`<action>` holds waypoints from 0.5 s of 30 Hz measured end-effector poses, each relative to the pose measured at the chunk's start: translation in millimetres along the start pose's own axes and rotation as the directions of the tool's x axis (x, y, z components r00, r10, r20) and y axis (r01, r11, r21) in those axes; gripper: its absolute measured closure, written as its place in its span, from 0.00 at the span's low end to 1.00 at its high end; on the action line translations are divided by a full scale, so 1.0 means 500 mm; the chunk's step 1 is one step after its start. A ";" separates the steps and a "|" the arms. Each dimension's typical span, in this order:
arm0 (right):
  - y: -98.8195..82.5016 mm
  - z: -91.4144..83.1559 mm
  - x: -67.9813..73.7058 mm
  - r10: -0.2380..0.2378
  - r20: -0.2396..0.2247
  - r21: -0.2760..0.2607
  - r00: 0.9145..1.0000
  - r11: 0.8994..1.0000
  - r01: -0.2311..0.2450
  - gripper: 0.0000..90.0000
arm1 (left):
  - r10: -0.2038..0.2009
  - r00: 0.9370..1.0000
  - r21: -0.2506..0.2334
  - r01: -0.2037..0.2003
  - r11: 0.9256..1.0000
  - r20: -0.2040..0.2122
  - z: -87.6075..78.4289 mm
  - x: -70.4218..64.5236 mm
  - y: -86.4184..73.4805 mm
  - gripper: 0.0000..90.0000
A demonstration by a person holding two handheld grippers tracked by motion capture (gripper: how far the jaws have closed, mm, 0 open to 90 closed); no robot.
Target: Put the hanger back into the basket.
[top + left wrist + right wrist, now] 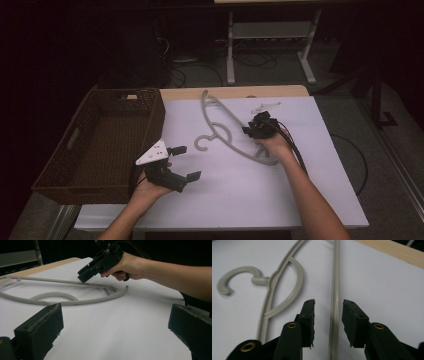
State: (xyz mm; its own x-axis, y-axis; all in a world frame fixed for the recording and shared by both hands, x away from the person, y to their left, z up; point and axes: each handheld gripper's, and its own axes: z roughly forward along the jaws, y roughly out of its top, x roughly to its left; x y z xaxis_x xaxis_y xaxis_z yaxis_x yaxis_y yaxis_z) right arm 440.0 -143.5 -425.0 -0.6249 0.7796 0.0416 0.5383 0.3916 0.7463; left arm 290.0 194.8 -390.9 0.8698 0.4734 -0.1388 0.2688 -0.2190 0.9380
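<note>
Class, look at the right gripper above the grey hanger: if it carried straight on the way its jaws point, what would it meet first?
Most likely the hanger's straight bottom bar. The right gripper has its open jaws on either side of that bar, neither pad touching it. Below lies the white table; the remaining gap is hard to judge.

— What are you working on there?

— You are working at a table (280,200) that is wearing a white sheet, with a strip of bare pale wood showing along its far edge.

— And what is lying on it?

— A grey plastic hanger (225,131) is lying flat near the middle, its hook pointing toward your left. A brown woven basket (80,165) is sitting to the left of the hanger, overhanging the table's left edge. Just beyond the hanger's far end something small and pale is resting; you cannot tell what.
</note>
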 end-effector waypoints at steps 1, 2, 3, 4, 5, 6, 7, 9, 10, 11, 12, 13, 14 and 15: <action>-0.001 0.006 0.000 0.004 0.006 0.008 1.000 1.000 -0.004 0.70 | -0.002 1.000 -0.001 0.002 1.000 0.000 0.000 0.000 0.000 0.00; -0.003 0.012 -0.001 -0.005 0.010 0.017 1.000 1.000 0.005 0.70 | -0.002 1.000 -0.001 0.002 1.000 0.000 0.000 0.000 0.000 0.00; -0.005 0.015 -0.001 -0.008 0.016 0.027 1.000 1.000 0.007 0.72 | -0.001 1.000 0.003 0.001 1.000 0.000 -0.001 0.001 -0.001 0.00; -0.008 0.019 -0.002 -0.005 0.019 0.032 1.000 0.999 0.004 0.73 | -0.001 1.000 0.005 0.001 1.000 -0.001 -0.002 0.001 -0.001 0.00; -0.010 0.022 -0.004 -0.006 0.021 0.042 1.000 0.999 0.005 0.74 | -0.004 1.000 0.003 0.004 1.000 0.001 -0.001 0.001 -0.001 0.00; -0.012 0.024 -0.005 0.000 0.021 0.053 1.000 0.999 -0.001 0.75 | -0.002 1.000 0.005 0.002 1.000 0.002 -0.001 0.002 -0.002 0.00; -0.012 0.024 -0.005 0.000 0.021 0.053 1.000 0.999 -0.001 0.75 | -0.002 1.000 0.005 0.002 1.000 0.002 -0.001 0.002 -0.002 0.00; -0.016 0.028 -0.009 0.002 0.018 0.059 1.000 0.998 -0.003 0.79 | 0.001 1.000 0.010 -0.001 1.000 0.004 0.000 0.001 -0.002 0.00; -0.017 0.028 -0.010 -0.009 0.014 0.067 1.000 0.998 0.008 0.81 | -0.003 1.000 0.008 0.003 1.000 0.005 0.000 0.000 -0.002 0.00; -0.017 0.028 -0.010 -0.009 0.015 0.068 1.000 0.998 0.008 0.82 | -0.002 1.000 0.009 0.002 1.000 0.005 0.001 0.000 -0.002 0.00; -0.017 0.029 -0.009 -0.007 0.016 0.070 1.000 0.998 0.006 0.83 | -0.001 1.000 0.011 0.001 1.000 0.005 0.001 0.000 -0.002 0.00; -0.017 0.029 -0.009 -0.007 0.017 0.073 1.000 0.997 0.006 0.84 | 0.001 1.000 0.012 -0.001 1.000 0.006 0.001 0.000 -0.002 0.00; -0.018 0.028 -0.010 -0.003 0.019 0.081 1.000 0.997 0.001 0.84 | 0.000 1.000 0.013 0.000 1.000 0.006 0.001 0.000 -0.002 0.00; -0.018 0.028 -0.010 -0.003 0.019 0.081 1.000 0.997 0.001 0.84 | 0.000 1.000 0.013 0.000 1.000 0.006 0.001 0.000 -0.002 0.00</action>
State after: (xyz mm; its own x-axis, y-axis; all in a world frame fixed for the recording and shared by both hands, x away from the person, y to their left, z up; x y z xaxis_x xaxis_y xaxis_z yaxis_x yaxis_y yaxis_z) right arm 446.3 -143.9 -441.1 -0.6156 0.7876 0.0270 0.5817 0.4311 0.6898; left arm 290.0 194.9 -392.1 0.8725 0.4679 -0.1406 0.2737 -0.2298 0.9340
